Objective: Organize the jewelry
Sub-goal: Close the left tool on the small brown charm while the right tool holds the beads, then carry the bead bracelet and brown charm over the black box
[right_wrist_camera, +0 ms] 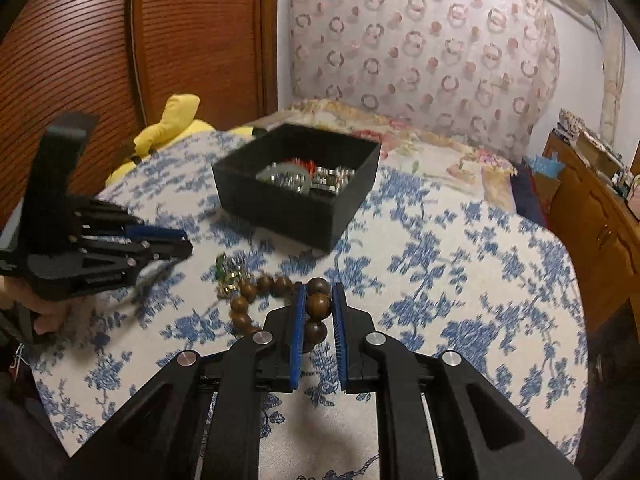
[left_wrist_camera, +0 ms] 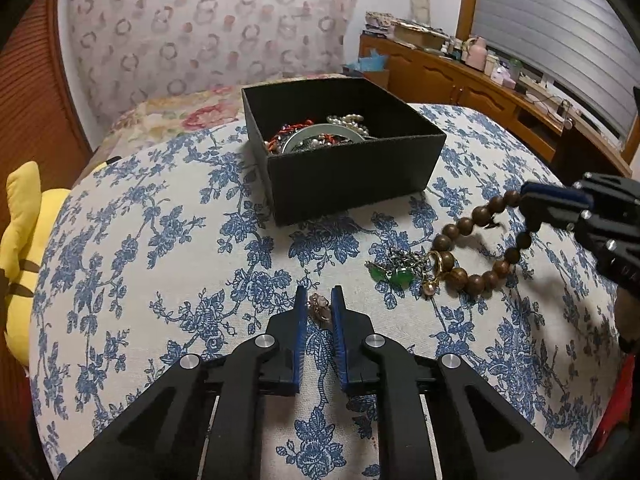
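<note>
A black open box [left_wrist_camera: 352,164] with several necklaces and a bangle inside stands on the blue floral cloth; it also shows in the right wrist view [right_wrist_camera: 288,204]. My left gripper [left_wrist_camera: 319,308] is shut on a small rose-gold ring [left_wrist_camera: 320,307] just above the cloth. My right gripper [right_wrist_camera: 319,304] is shut on a brown wooden bead bracelet [right_wrist_camera: 318,305], whose loop trails to the left over the cloth [left_wrist_camera: 464,248]. A silver chain with green stones [left_wrist_camera: 396,270] and a gold ring [left_wrist_camera: 436,264] lie next to the bracelet.
A yellow plush toy [left_wrist_camera: 24,248] lies at the left edge of the cloth. A wooden cabinet [left_wrist_camera: 480,80] with clutter stands at the right. A patterned curtain [left_wrist_camera: 208,20] hangs behind.
</note>
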